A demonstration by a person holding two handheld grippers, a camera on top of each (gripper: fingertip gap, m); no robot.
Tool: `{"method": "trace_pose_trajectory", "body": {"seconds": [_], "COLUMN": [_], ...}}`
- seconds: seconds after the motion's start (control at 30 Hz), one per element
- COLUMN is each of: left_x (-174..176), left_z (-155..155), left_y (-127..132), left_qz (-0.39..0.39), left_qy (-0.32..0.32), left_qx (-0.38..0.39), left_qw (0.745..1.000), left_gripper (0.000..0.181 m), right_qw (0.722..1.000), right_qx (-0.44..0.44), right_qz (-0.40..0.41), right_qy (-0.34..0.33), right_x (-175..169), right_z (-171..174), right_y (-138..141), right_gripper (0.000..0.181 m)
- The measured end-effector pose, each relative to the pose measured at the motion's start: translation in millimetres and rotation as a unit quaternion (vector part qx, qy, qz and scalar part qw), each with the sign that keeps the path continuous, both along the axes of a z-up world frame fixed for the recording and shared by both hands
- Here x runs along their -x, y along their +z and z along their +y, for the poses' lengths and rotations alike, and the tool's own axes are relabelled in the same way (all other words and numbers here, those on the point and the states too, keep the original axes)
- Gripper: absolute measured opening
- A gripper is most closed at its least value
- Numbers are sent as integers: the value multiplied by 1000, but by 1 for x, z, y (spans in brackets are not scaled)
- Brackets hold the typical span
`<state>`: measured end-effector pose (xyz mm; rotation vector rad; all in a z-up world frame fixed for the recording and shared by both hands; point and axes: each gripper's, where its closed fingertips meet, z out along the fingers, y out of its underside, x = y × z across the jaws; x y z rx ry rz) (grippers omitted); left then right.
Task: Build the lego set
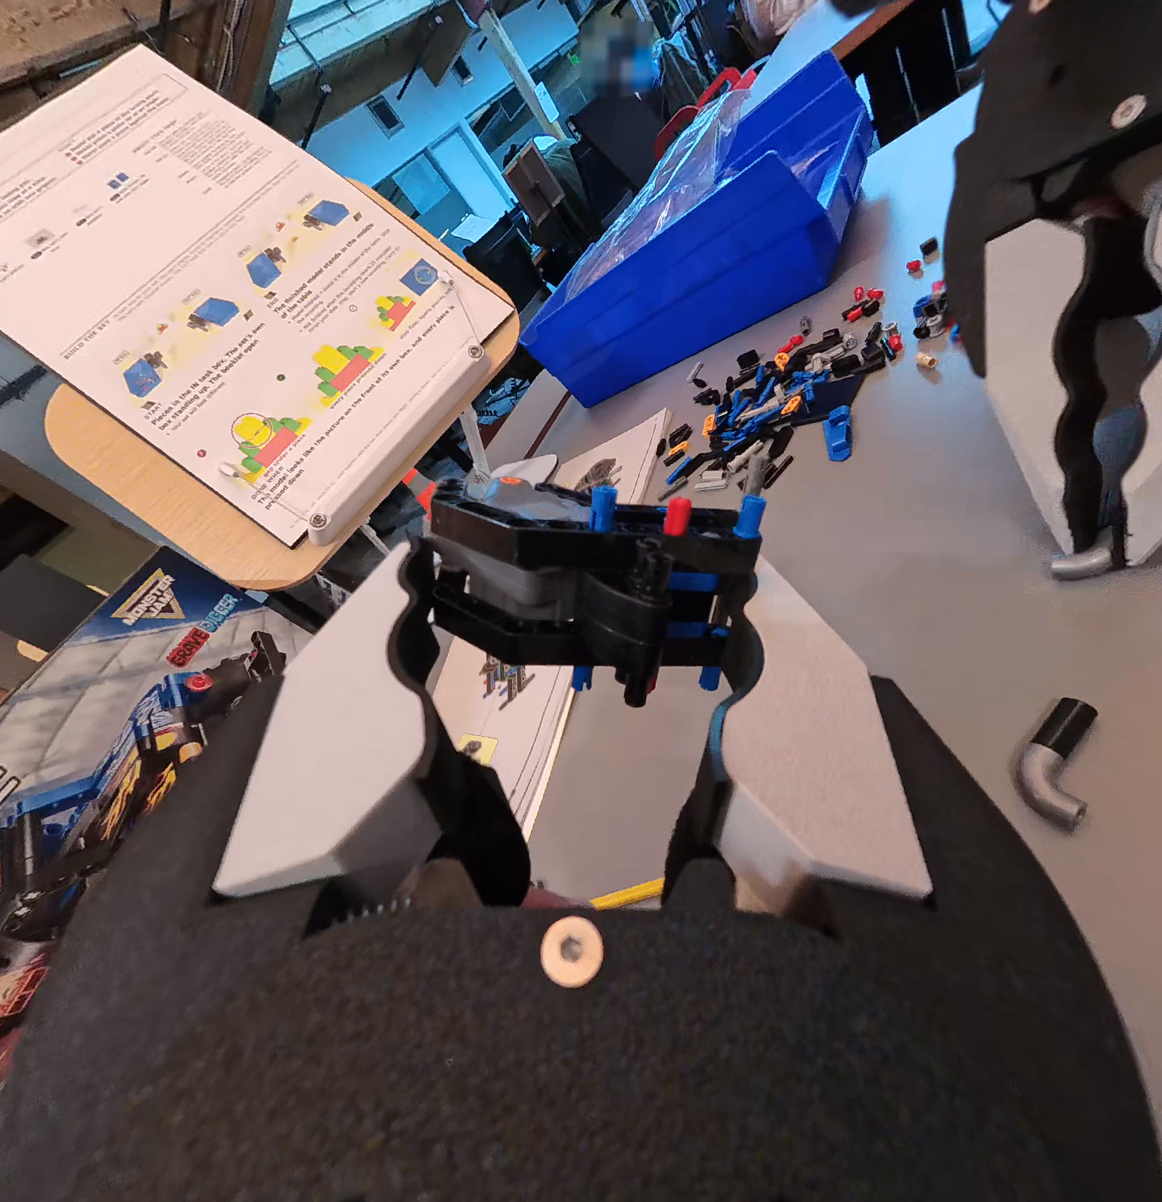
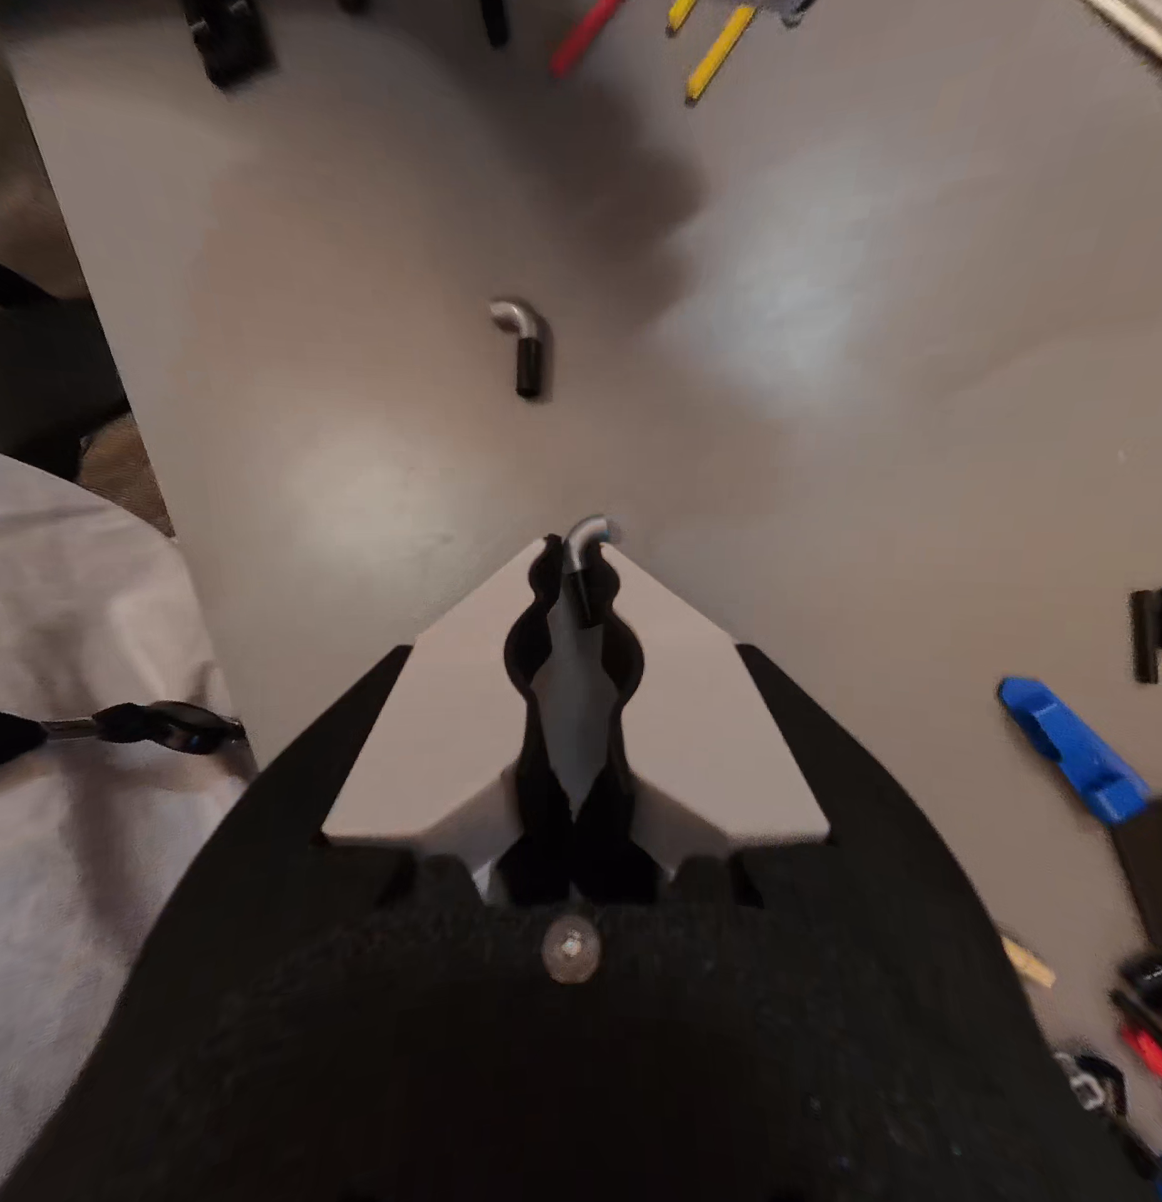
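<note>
Grey-and-black elbow pipe pinched lengthwise in right tool, bend forward; left tool clamping black chassis crosswise.

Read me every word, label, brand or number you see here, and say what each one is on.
Instruction sheet on the wooden stand: printed headings and captions. I don't repeat wording, and much is too small.
Set box, lower left: brand logo and title lettering, not repeated.
Booklet behind the Lego assembly: pictures only, no text legible.
Right wrist view: no writing.
</note>
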<state>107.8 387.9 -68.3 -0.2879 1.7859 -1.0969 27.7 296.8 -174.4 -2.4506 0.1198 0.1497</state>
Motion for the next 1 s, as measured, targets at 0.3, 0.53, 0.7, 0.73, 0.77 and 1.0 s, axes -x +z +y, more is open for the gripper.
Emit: {"method": "trace_pose_trajectory", "body": {"seconds": [0.3, 0.53, 0.7, 0.73, 0.77, 1.0], "left_x": [2, 3, 4, 5, 6, 10], "left_z": [-4, -4, -5, -5, -6, -13], "left_y": [-4, -2, 1, 1, 2, -3], "left_qz": [9, 10, 6, 7, 8, 21], "left_qy": [-6, -8, -9, -11, -13, -28], "left_qx": [-5, -3, -2, -1, 0, 0], "left_qw": [1000, 1000, 1000, 1000, 1000, 999], "left_gripper": [88, 88, 88, 88, 88, 88], "right_qw": [999, 998, 995, 993, 991, 958], "right_qx": [-36, -49, -87, -96, -99, -99], "right_qz": [15, 35, -7, -19, -34, -23], "right_qy": [-18, 22, 42, 60, 78, 270], "right_x": [3, 31, 14, 9, 2, 4], "right_z": [-19, -11, -7, -6, -6, -4], "right_y": [7, 6, 24, 24, 21, 11], "right_gripper": [26, 24, 21, 21, 21, 22]}}
